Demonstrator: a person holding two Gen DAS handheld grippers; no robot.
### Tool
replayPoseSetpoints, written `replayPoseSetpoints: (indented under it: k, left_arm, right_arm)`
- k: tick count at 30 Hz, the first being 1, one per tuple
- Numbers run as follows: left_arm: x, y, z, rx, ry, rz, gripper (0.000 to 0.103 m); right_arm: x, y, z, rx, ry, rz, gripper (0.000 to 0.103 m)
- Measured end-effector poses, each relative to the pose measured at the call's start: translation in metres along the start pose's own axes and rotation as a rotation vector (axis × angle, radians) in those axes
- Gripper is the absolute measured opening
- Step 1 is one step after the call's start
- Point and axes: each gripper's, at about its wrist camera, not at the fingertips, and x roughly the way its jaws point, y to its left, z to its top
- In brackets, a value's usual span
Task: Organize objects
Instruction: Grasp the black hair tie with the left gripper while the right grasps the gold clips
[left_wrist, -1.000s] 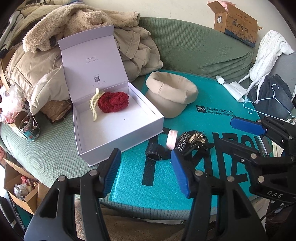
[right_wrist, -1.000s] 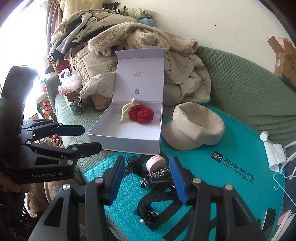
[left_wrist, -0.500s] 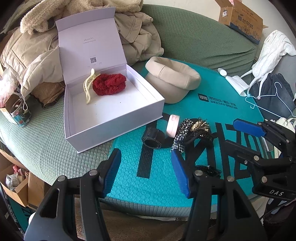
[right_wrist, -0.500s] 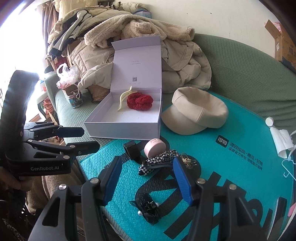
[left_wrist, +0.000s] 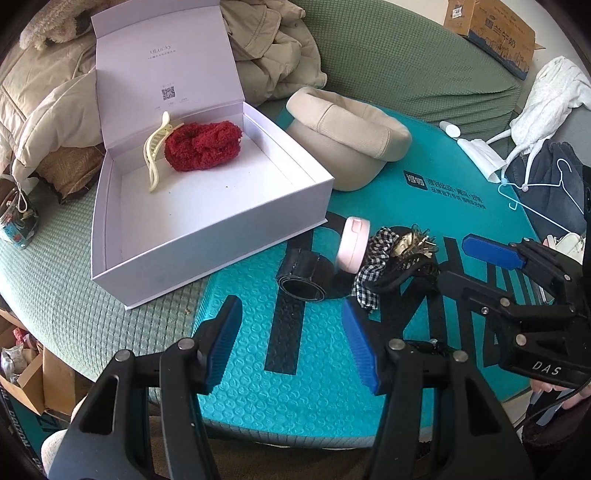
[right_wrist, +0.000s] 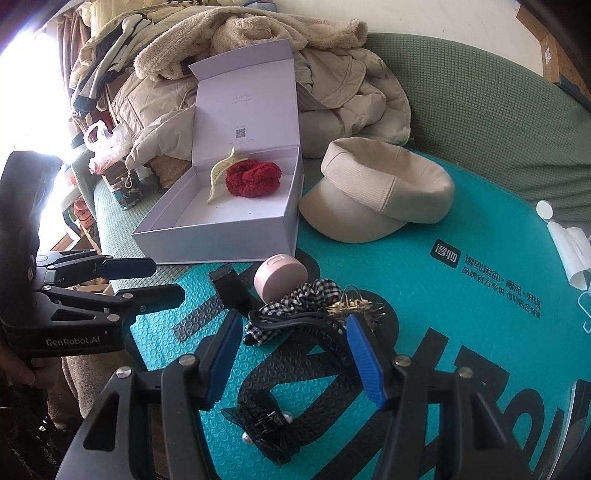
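Open white box (left_wrist: 207, 236) (red scrunchie (left_wrist: 202, 145) inside)

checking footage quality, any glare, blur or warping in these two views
Right wrist view: blown-out window glare at the upper left, washing out the clothes pile; white box stays sharp. Left wrist view: even light, no glare, box crisp. Both: fisheye bending and dark corners; no motion blur.
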Motion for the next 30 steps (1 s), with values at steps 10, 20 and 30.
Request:
replayPoseSetpoints:
  k: [10, 20, 30]
  left_arm:
    - [0.032, 0.004, 0.01, -0.011, 0.036, -0.011, 0.054]
    - [0.055, 0.006, 0.019, -0.015, 0.068, -0.033, 0.054]
    - [0.072, 0.006, 0.025, -0.007, 0.091, -0.063, 0.054]
  right_arm:
    - [0.023, -0.025, 0.008, 0.058, 0.022, -0.025, 0.059]
    - [0.047, -0.037, 0.013, 0.07, 0.065, -0.05, 0.059]
    - [0.065, -0.044, 0.011, 0.094, 0.109, -0.018, 0.064]
